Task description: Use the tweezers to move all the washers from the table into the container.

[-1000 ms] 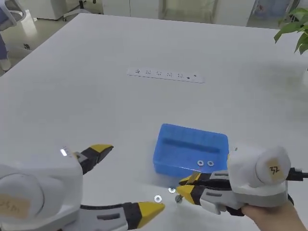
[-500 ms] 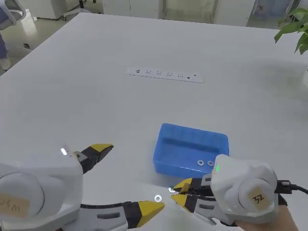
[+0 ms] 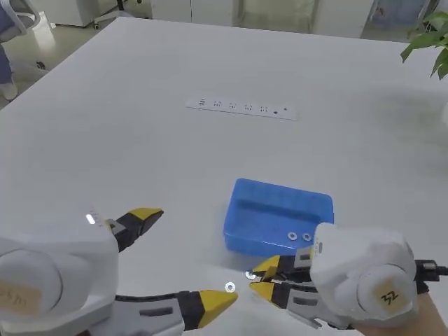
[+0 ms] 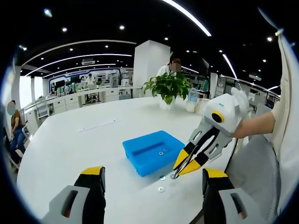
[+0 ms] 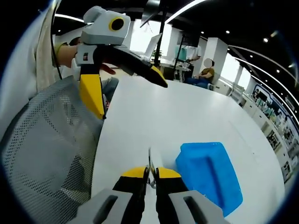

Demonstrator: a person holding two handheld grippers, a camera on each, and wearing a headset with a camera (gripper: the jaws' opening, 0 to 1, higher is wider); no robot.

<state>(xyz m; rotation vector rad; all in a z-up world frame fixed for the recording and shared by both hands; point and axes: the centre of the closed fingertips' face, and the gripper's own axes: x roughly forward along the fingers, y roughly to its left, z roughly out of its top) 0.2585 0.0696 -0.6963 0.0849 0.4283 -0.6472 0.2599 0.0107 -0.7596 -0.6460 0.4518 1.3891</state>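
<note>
The blue container (image 3: pixel 278 210) sits on the white table with two washers (image 3: pixel 299 237) in its near corner. Two more washers lie on the table in front of it, one (image 3: pixel 250 275) near its wall and one (image 3: pixel 229 286) further left. My right gripper (image 3: pixel 260 277) is shut on thin metal tweezers (image 5: pixel 150 164), whose tip (image 4: pixel 174 176) rests beside the nearer washer (image 4: pixel 162 178). My left gripper (image 3: pixel 183 257) stands open at the lower left, nothing between its yellow fingertips (image 4: pixel 92 171). It also hangs open in the right gripper view (image 5: pixel 126 79).
A white power strip (image 3: pixel 241 108) lies across the table's middle, far beyond the container. A potted plant (image 4: pixel 169 87) stands at the far right edge. A mesh chair back (image 5: pixel 51 154) is beside the table's near edge. People sit in the background.
The right gripper rolled in the hand and shifted slightly left, bringing the tweezers' tip to the washer near the container. The left gripper stayed put and open.
</note>
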